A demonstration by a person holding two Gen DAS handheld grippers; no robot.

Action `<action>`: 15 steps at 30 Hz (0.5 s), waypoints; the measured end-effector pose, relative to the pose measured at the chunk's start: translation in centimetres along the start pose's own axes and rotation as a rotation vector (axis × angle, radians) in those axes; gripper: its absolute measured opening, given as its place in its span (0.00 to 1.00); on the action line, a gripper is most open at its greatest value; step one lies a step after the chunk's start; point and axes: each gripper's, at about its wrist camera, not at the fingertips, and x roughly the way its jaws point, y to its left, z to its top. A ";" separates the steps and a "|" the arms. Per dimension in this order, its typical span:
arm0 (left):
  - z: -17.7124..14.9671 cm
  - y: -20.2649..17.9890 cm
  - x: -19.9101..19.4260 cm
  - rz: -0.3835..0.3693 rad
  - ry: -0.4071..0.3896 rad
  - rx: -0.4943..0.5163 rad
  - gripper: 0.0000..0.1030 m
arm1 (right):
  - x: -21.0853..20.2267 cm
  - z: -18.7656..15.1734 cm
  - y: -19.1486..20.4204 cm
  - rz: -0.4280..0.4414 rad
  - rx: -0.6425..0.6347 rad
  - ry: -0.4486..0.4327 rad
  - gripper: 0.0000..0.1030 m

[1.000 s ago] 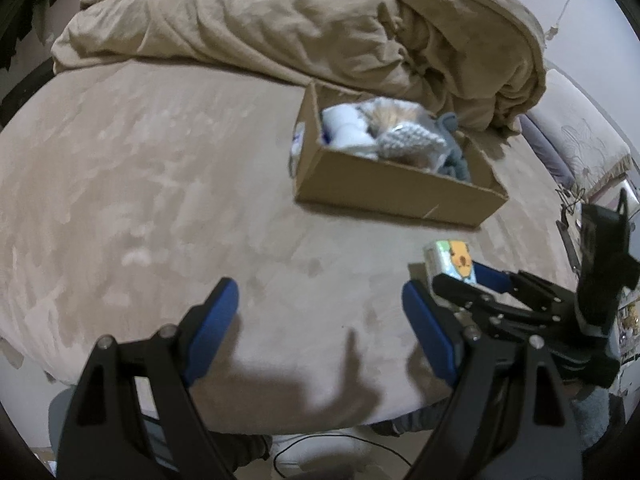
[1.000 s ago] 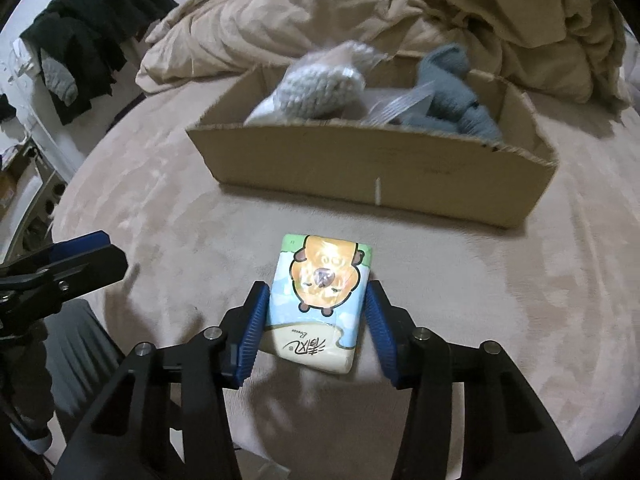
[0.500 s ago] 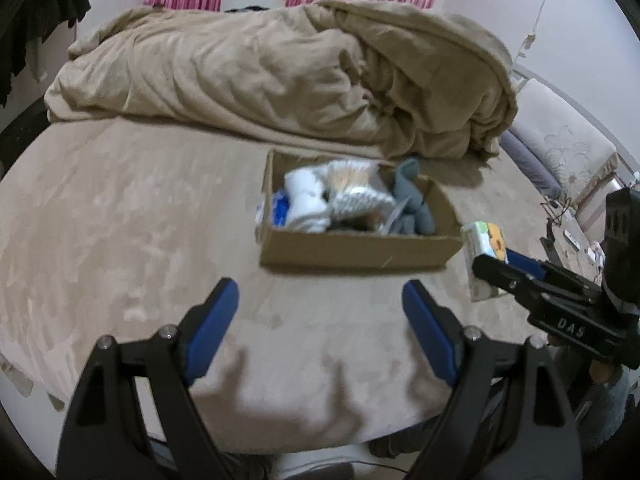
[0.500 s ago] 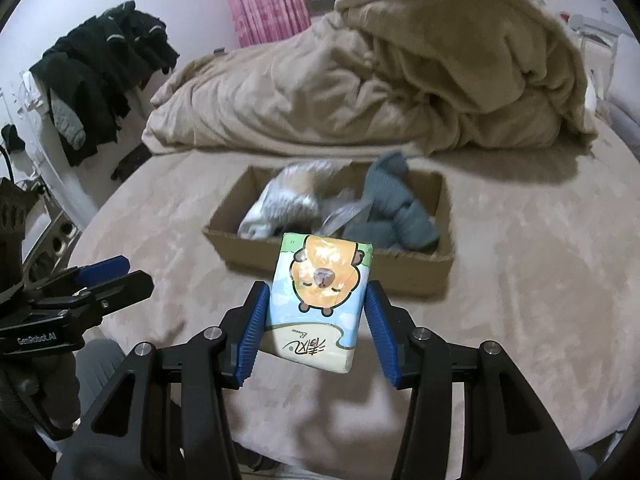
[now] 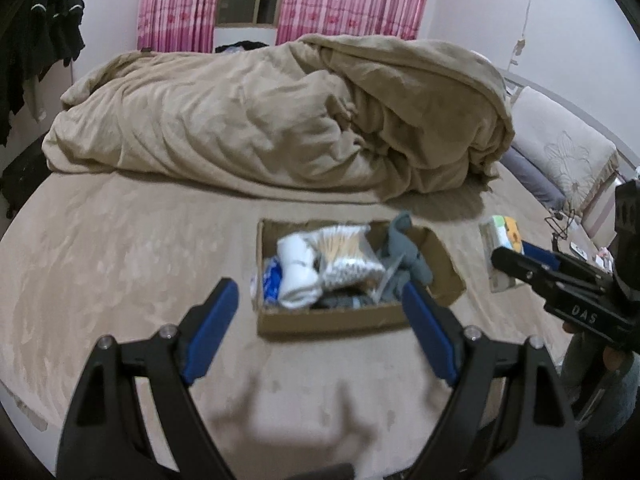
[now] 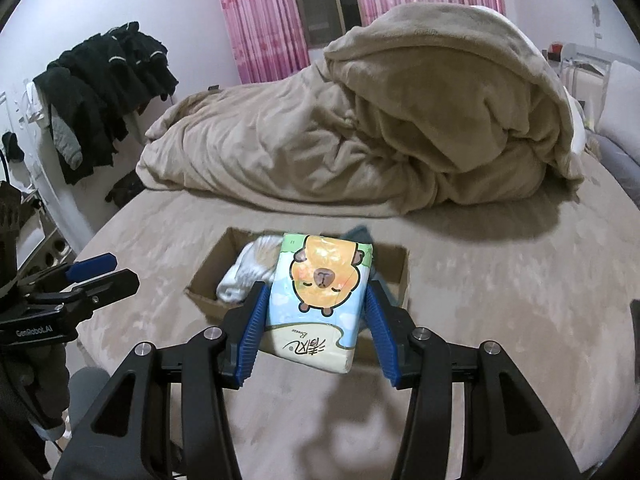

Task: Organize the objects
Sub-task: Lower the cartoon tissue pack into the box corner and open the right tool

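My right gripper (image 6: 316, 300) is shut on a tissue pack (image 6: 320, 288) printed with a cartoon capybara, held in the air in front of the cardboard box (image 6: 204, 280). In the left wrist view the same tissue pack (image 5: 498, 240) and right gripper (image 5: 516, 254) hang to the right of the cardboard box (image 5: 328, 320). The box holds white socks (image 5: 298, 268), a bag of cotton swabs (image 5: 344, 248) and a grey cloth (image 5: 404, 248). My left gripper (image 5: 320, 308) is open and empty, above the bed just before the box.
The box lies on a round bed with a tan sheet (image 5: 120, 260). A heaped tan duvet (image 5: 280, 128) fills the far side. Dark clothes (image 6: 104, 84) hang on a rack at the left. Pink curtains (image 5: 344, 0) and a pillow (image 5: 560, 156) lie beyond.
Both grippers have risen and pulled back from the box, which now looks smaller and lower. The tissue pack stays clamped in the right gripper and now overlaps the box's opening.
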 end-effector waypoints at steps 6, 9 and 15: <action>1.1 -0.2 3.5 -0.013 0.010 -0.001 0.83 | 2.6 1.1 -1.5 -0.007 0.007 0.012 0.50; 1.2 -0.2 5.6 -0.016 0.028 0.005 0.83 | 4.3 1.3 -2.3 -0.009 0.018 0.033 0.50; 0.8 0.0 9.9 -0.006 0.078 0.019 0.83 | 8.4 0.8 -3.8 0.002 0.058 0.087 0.50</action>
